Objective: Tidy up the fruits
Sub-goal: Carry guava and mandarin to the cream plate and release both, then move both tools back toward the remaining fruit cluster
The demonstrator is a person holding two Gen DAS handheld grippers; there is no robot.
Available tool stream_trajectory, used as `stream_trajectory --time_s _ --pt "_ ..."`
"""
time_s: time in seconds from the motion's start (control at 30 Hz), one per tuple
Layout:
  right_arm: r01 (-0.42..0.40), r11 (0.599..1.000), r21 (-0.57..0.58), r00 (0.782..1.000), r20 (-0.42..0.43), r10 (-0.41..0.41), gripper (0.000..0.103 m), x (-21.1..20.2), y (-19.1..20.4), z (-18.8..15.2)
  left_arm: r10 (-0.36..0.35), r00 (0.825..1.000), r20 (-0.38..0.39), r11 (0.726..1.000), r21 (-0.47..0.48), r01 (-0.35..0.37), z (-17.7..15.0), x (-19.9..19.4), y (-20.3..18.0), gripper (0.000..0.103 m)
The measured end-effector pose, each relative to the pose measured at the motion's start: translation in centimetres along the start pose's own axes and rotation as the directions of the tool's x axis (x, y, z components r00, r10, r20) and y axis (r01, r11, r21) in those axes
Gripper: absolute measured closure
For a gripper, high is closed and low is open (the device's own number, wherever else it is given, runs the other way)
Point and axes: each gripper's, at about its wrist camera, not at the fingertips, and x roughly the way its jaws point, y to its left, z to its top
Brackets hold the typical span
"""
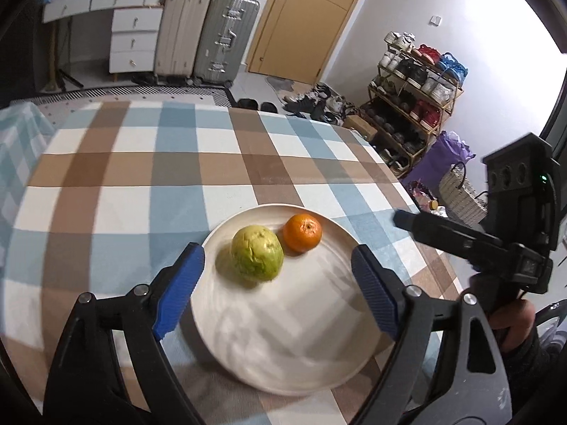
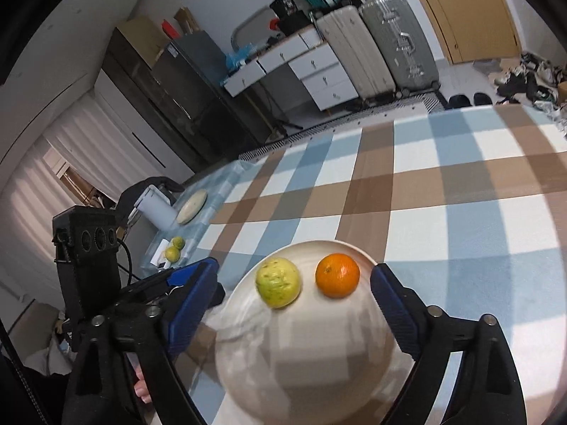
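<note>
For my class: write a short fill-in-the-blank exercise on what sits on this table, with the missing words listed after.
1. The orange and the green fruit both lie on a white ____.
2. The tablecloth has a ____ pattern of blue, brown and white.
3. The left claw is open and holds ____.
4. Seen from the right claw, the orange lies to the ____ of the green fruit.

Missing words: plate; checked; nothing; right

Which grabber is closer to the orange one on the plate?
Right, I think. The right gripper has the orange just inside its right finger. The left gripper frames the green fruit; the orange sits beyond it on the plate. Both open, touching nothing.
</note>
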Motion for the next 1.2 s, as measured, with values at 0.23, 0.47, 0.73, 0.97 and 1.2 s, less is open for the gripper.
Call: stream_trajectory --time_s 0.23,0.47,0.73,0.97,1.2 --pt "0.064 0.996 -0.064 0.994 0.096 -0.057 0.0 -6.4 2.7 -3.4 0.063 0.995 0.077 0.998 -0.007 -0.063 -2.4 -5.9 -2.2 0.002" --pt "0.112 0.985 -0.131 0.977 0.197 -0.085 0.0 -11.3 5.6 -7.5 0.119 0.983 0.141 0.993 0.009 -0.121 -5.5 -10.9 -5.0 0.001" --pt "0.134 0.97 -0.201 0.958 0.278 -0.075 0.0 -14.8 8.8 -11.9 0.159 0.972 0.173 0.984 0.049 -0.169 -9.6 -14.4 -7.9 0.001" --pt "0.153 0.964 -0.22 0.952 0.293 -0.084 0.0 -16.2 10.1 -15.0 0.156 0.976 0.155 0.984 0.06 -0.166 -12.9 -15.3 -9.4 0.001" --pt "0.19 0.953 -0.237 0.952 0.282 -0.119 0.0 -16.7 10.4 -17.8 0.157 0.982 0.1 0.985 0.056 -0.163 -15.9 -15.1 -9.6 0.001"
